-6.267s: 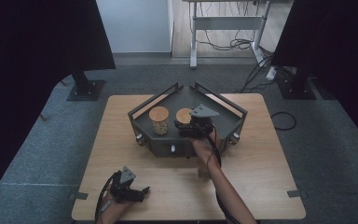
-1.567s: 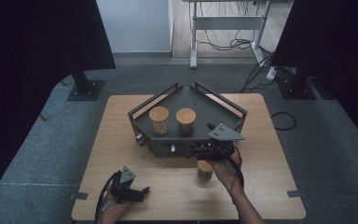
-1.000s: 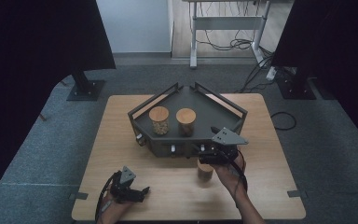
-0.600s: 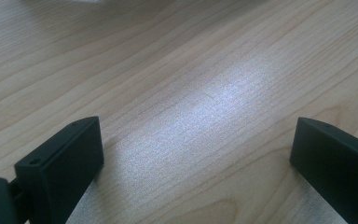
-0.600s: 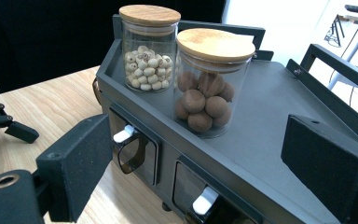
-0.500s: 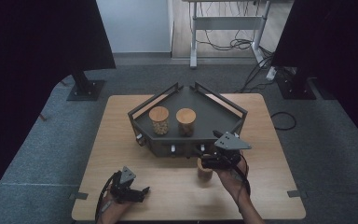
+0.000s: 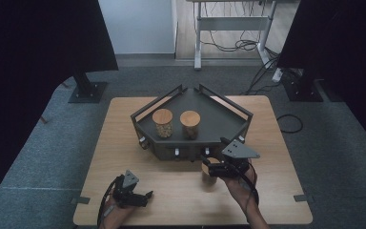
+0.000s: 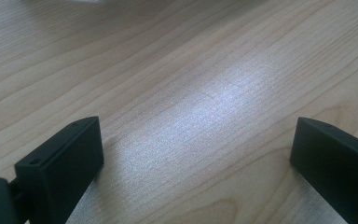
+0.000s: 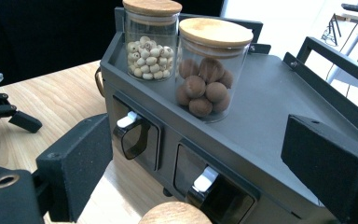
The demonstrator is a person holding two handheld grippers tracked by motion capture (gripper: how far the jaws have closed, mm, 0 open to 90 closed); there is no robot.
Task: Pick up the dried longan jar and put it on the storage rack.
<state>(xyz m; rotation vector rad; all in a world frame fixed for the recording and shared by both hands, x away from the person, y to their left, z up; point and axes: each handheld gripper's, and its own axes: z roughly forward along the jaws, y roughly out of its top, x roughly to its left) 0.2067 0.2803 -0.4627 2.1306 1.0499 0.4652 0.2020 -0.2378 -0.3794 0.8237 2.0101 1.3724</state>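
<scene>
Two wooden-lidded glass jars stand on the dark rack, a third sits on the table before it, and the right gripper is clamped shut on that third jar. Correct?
Not quite. The right gripper is open: the right gripper view shows its jaws standing wide apart above the third jar, not pressing on it. The rest holds: two jars stand on the rack.

Dim, dark-edged high view; soft glare on the table [image 8: 223, 107].
</scene>
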